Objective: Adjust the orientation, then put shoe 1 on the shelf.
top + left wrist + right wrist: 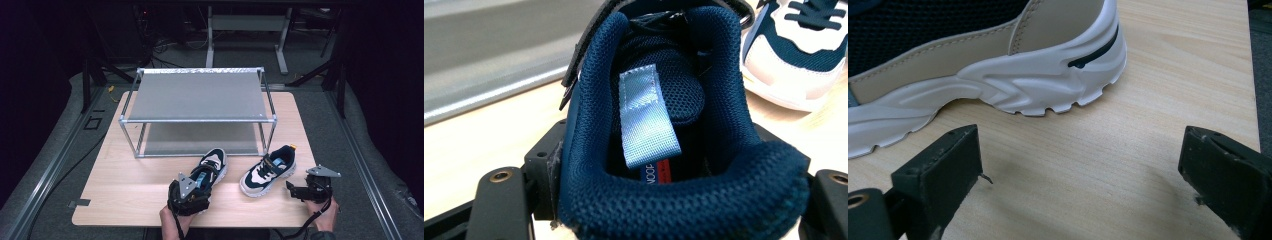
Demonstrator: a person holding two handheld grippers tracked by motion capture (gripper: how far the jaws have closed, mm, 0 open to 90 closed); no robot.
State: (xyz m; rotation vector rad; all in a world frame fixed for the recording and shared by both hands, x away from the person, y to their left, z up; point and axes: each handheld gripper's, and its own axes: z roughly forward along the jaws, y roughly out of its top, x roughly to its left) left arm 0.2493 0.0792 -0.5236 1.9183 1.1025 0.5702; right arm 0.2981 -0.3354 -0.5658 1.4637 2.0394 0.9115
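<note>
Two navy, white and beige sneakers lie on the wooden table (130,190) in front of a shoe rack (197,95). My left gripper (200,182) sits at the heel of the left sneaker (214,162). In the left gripper view that sneaker's navy mesh heel collar (674,205) lies between the widely spread jaws of the left gripper (664,165), with a light blue pull tab (644,115) inside. My right gripper (292,189) rests low on the table just right of the right sneaker (267,170). The right gripper (1080,170) is open, nothing between its fingers, the white sole (1038,85) just ahead.
The metal-framed rack has two grey shelves, both bare, and stands at the table's far half. The right sneaker (794,55) lies close beside the left one. The table's right edge (1250,75) is near my right gripper. Dark floor and stands surround the table.
</note>
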